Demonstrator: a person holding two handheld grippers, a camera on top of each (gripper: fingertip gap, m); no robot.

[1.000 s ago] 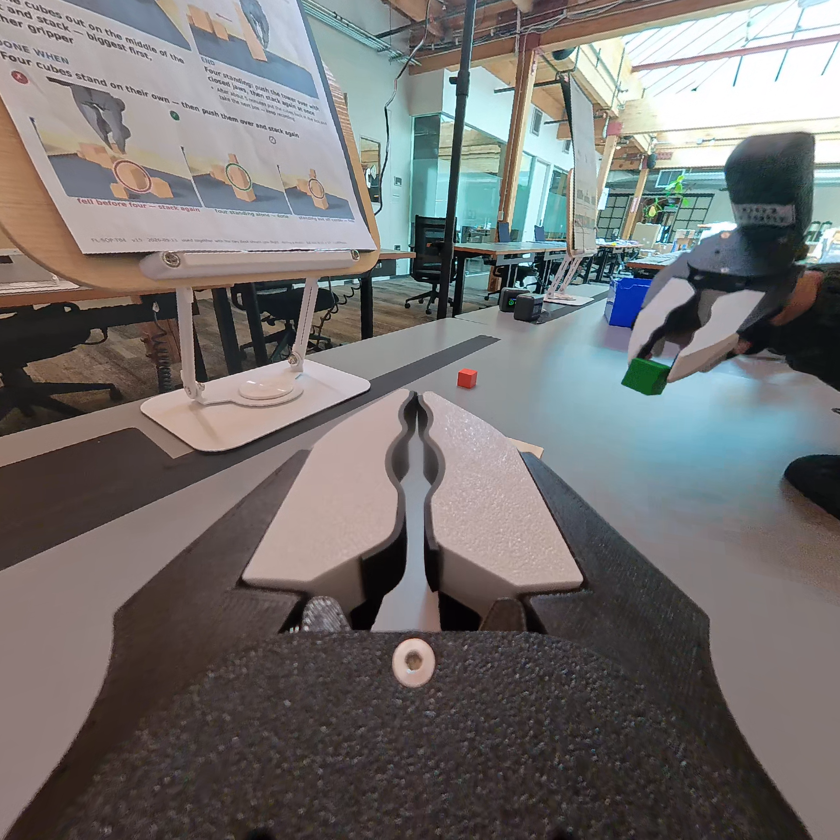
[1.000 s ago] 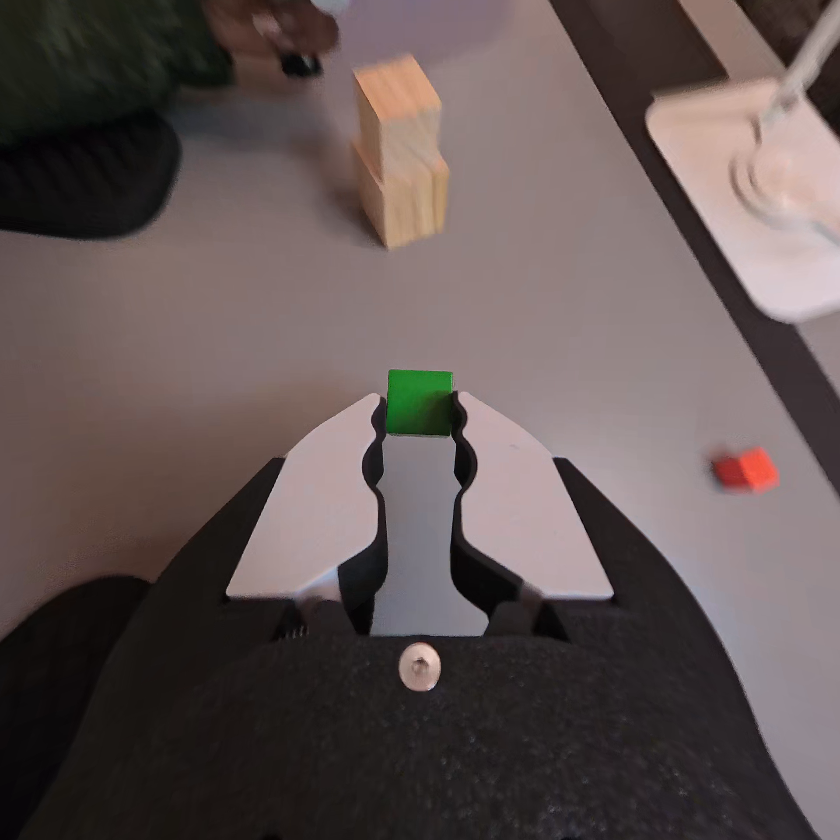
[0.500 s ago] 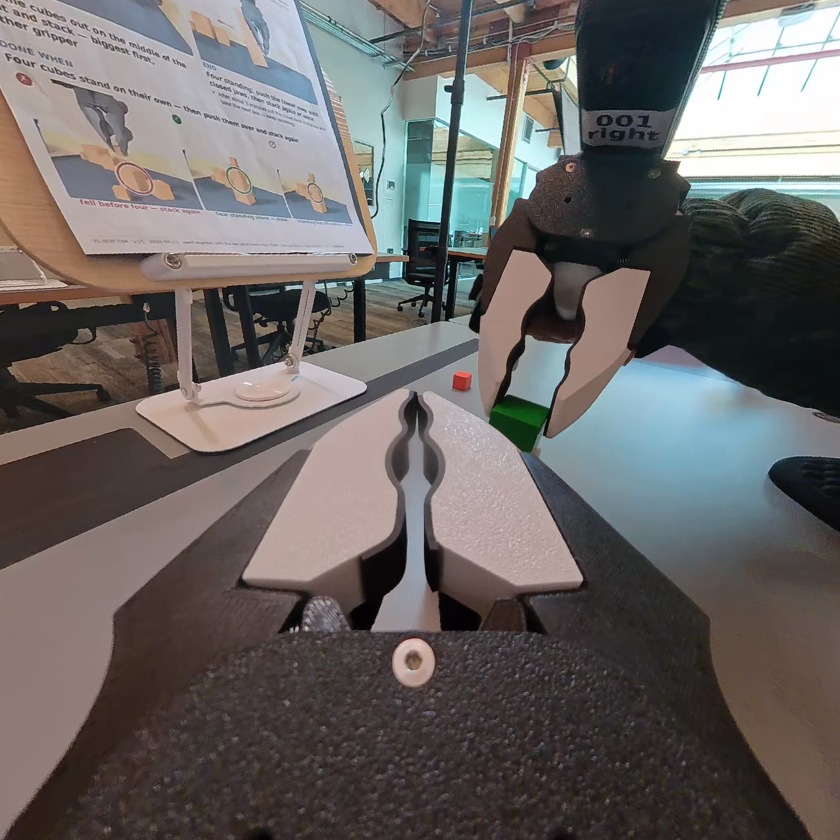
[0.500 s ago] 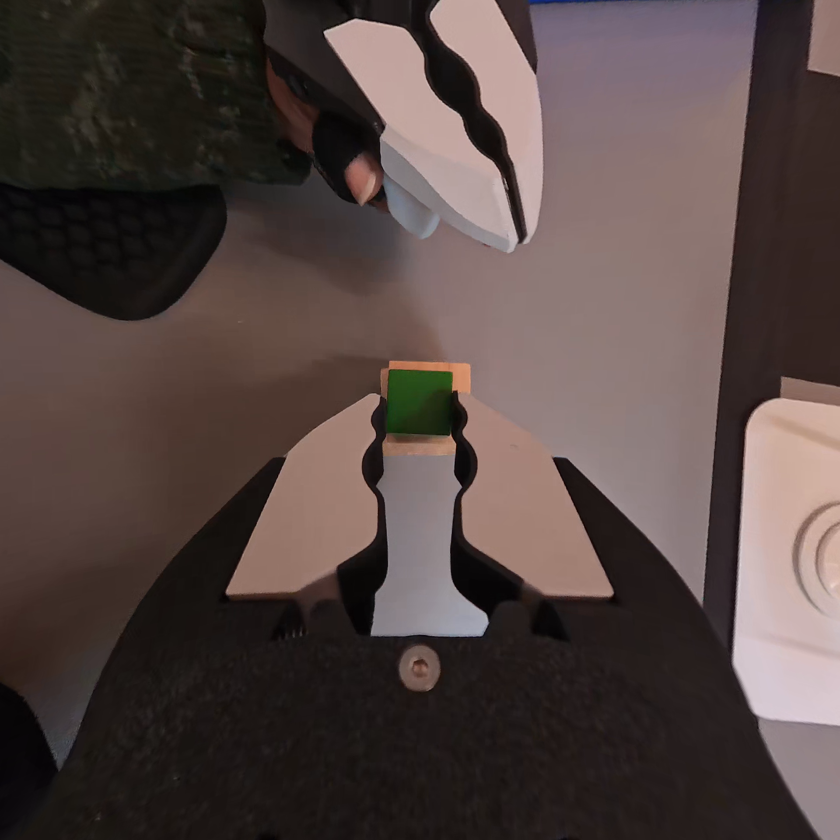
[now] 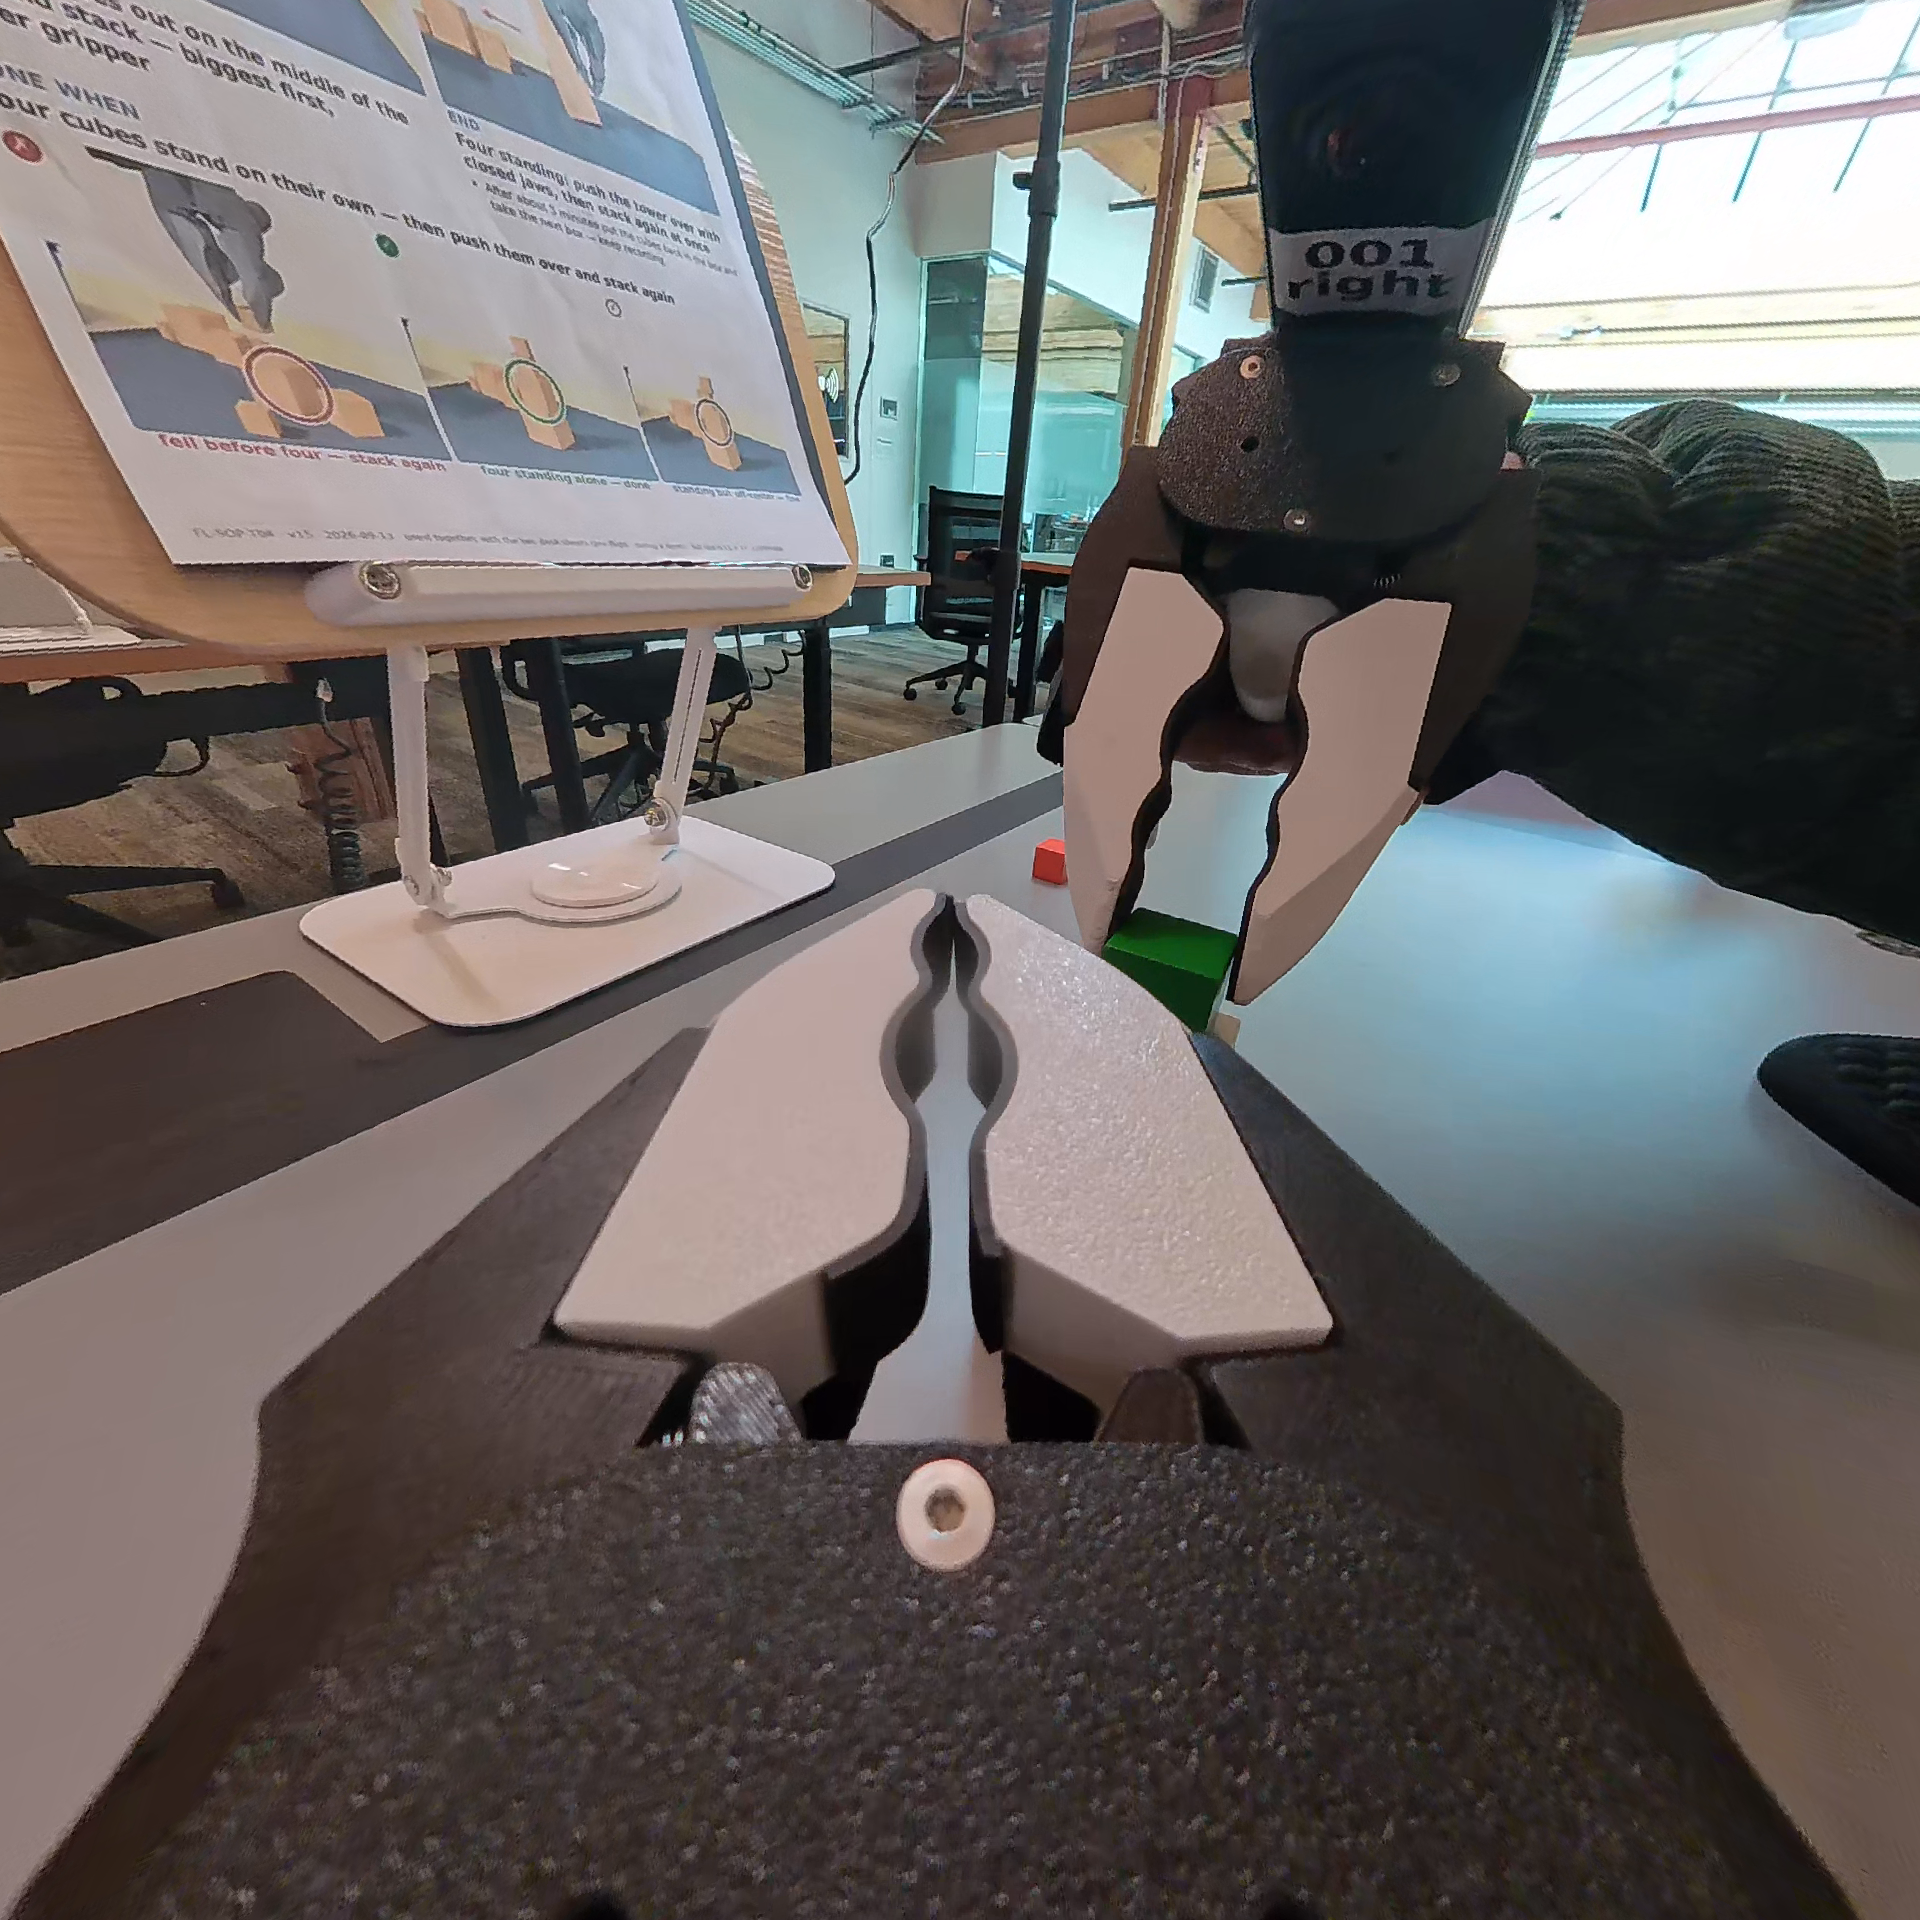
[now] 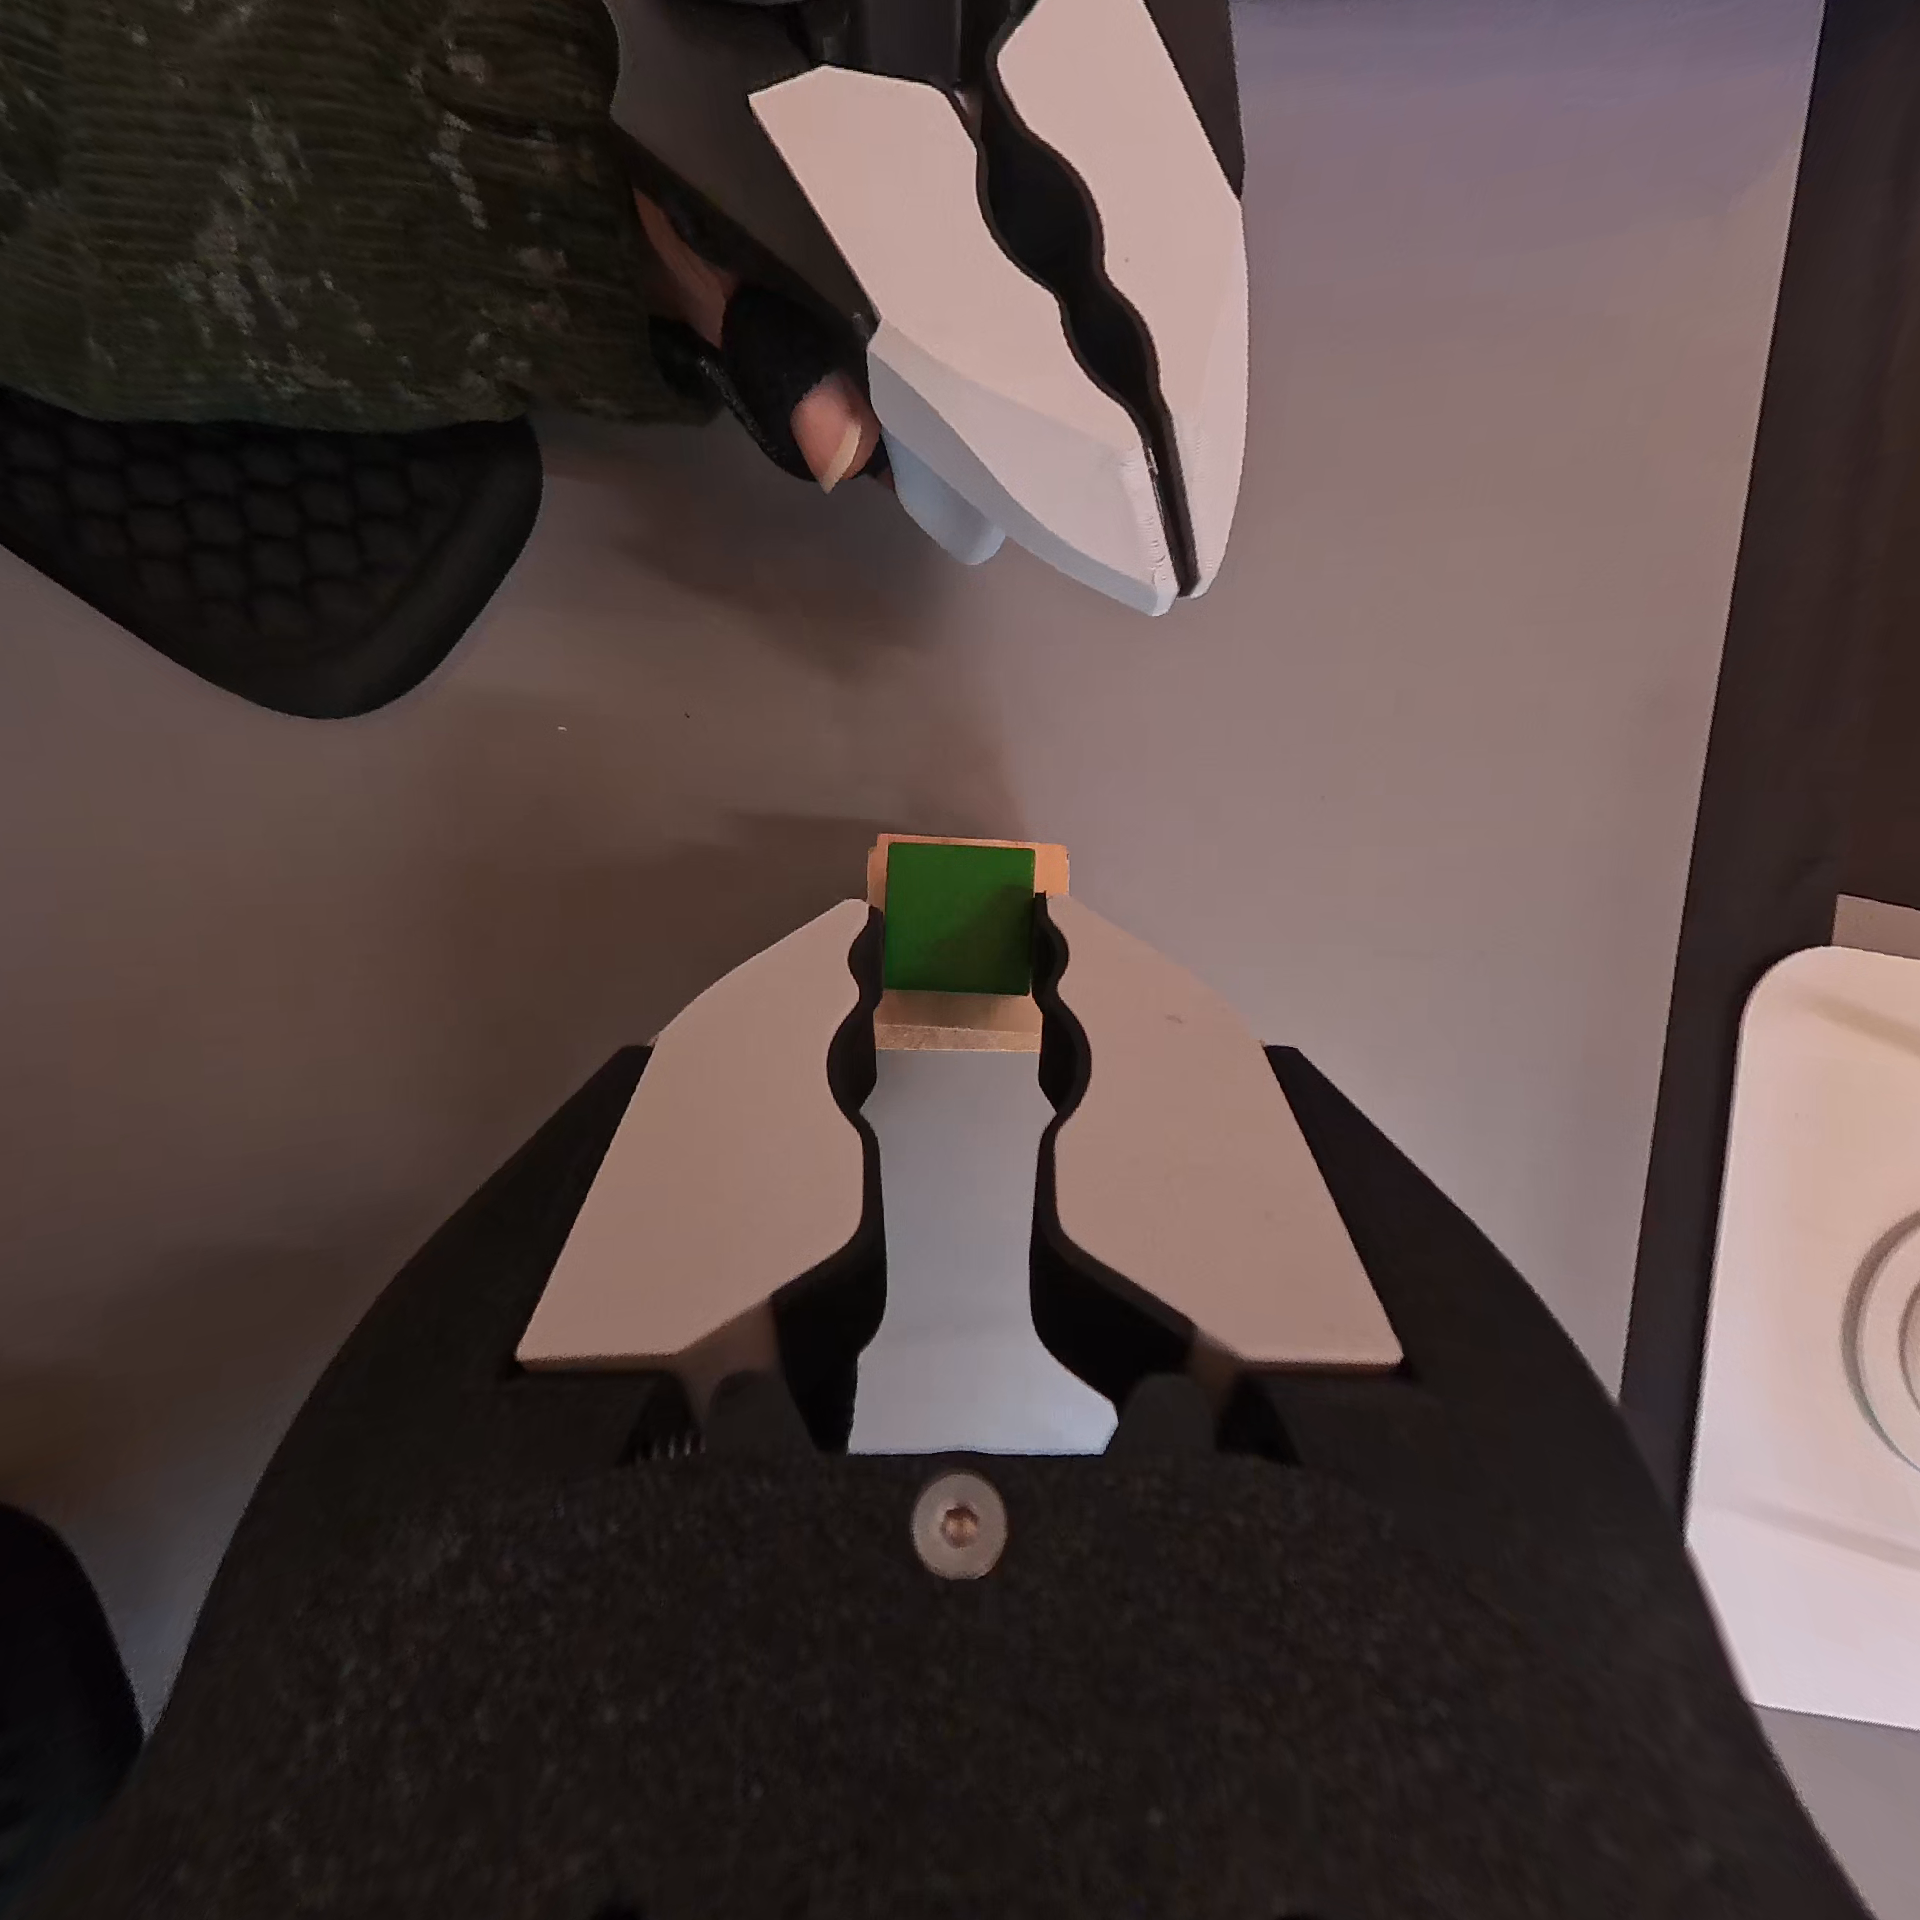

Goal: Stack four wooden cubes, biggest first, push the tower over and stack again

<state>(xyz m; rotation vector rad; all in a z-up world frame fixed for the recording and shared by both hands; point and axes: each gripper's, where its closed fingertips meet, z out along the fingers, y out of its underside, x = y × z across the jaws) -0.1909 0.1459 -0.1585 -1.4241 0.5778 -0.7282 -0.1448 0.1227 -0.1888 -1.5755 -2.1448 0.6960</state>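
Observation:
My right gripper (image 6: 958, 925) is shut on a small green cube (image 6: 958, 914), with both pads pressed on its sides. It holds the cube straight over a pale wooden block (image 6: 956, 1035), and I cannot tell whether the two touch. In the left wrist view the right gripper (image 5: 1172, 961) points down with the green cube (image 5: 1169, 971) at its tips, just past my left fingertips. My left gripper (image 5: 948, 914) is shut with nothing in it. It also shows in the right wrist view (image 6: 1174, 592), just beyond the block. A small red cube (image 5: 1049, 860) lies farther back on the grey table (image 5: 1507, 1091).
A white stand (image 5: 566, 914) with a printed sheet stands at the left, on a dark strip (image 6: 1745, 727); its base (image 6: 1808, 1351) shows at the right of the right wrist view. A black padded object (image 6: 260, 561) and a person's green sleeve (image 5: 1714, 644) are nearby. The tips of one gripper are about 6 cm away from the tips of the other.
My right gripper carried the green cube in from the right to over the wooden block, then lowered a little. The grasp held. My left gripper stayed shut and still.

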